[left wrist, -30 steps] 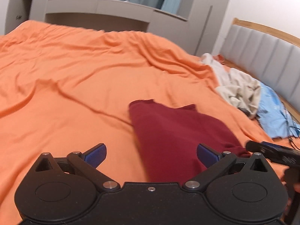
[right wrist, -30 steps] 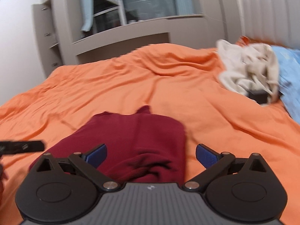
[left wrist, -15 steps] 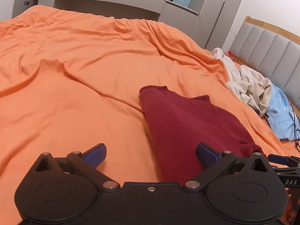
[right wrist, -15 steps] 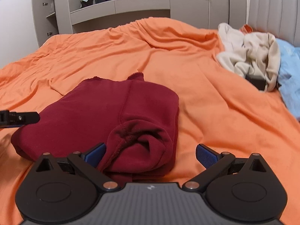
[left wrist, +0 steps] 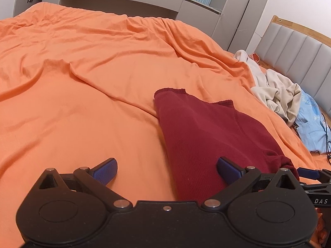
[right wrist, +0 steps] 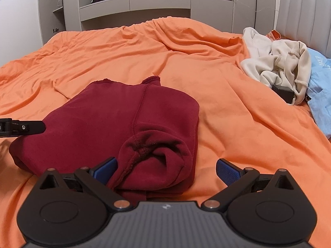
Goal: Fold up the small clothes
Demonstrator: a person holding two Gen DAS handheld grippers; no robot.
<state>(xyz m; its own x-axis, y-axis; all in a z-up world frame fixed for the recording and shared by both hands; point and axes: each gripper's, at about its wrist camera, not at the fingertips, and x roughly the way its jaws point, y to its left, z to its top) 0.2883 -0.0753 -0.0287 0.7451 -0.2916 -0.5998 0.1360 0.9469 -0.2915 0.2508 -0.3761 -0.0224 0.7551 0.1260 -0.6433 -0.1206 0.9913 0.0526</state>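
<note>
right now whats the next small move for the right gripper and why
Probably ease the right gripper forward and shut its fingers on the bunched roll at the near end of the maroon garment. Both grippers are open and hold nothing, and that lump sits between the right fingers, unflattened.

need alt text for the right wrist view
A folded dark red garment lies on an orange bedsheet, just ahead of the open right gripper. A beige clothes pile and a blue garment sit far right; the left gripper's tip shows at the left edge.
</note>
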